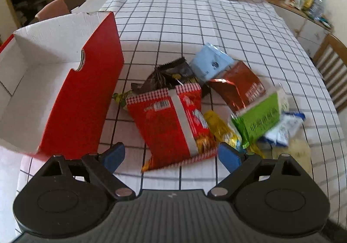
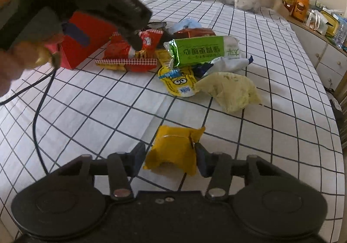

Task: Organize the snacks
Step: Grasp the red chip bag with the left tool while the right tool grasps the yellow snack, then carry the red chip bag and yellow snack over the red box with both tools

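Snack pile: mixed packets heaped mid-table on the checked cloth (image 1: 195, 25), just right of the red box (image 1: 82, 99).
Red packet (image 1: 173, 121): largest, nearest.
Left gripper (image 1: 171, 156): wide open, holding nothing.
Right gripper (image 2: 170, 156): open, fingers flanking the yellow packet (image 2: 173, 147).

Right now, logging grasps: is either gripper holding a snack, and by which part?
Neither. The left gripper is open around the red packet; the right gripper open around the orange packet.

Snack packets (image 1: 173, 117) heaped beside open red box (image 1: 80, 99).
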Available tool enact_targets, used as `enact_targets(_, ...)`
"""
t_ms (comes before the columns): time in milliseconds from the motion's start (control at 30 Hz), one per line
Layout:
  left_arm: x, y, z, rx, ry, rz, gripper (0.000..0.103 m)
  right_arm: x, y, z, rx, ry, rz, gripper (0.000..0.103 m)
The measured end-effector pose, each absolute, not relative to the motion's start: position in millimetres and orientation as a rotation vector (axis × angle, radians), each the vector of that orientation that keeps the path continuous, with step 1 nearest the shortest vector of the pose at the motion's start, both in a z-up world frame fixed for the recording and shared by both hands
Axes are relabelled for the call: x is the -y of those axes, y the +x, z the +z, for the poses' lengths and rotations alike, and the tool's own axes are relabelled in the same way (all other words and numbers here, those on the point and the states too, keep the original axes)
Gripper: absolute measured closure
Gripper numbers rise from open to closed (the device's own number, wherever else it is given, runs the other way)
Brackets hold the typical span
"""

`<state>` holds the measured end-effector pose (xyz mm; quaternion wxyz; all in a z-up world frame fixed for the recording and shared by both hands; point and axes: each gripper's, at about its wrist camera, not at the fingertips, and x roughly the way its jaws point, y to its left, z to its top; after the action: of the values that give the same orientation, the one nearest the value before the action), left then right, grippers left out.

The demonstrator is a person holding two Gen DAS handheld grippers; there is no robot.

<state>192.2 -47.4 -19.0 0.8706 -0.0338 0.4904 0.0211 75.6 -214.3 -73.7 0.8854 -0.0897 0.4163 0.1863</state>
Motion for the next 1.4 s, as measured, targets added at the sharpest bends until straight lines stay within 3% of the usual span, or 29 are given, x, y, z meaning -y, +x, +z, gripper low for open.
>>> enact_targets(533, 45.5, 240.3, -49.7, -1.08, -0.168, 0.151, 0.011, 216.3, 74.2, -72.9, -0.847, -0.184, 0.411, 0.061)
enact_targets(733, 43.0, 237.7, -51.4, -1.079, -0.195, 0.129, 0.026, 217.6, 74.3, -72.8, -0.844, -0.17, 0.41, 0.062)
enact_targets(1400, 33.0, 217.6, -39.4, -1.042, -0.202, 0.082, 0.029, 224.2, 70.3, -65.0, -0.831, -0.09, 0.374, 0.065)
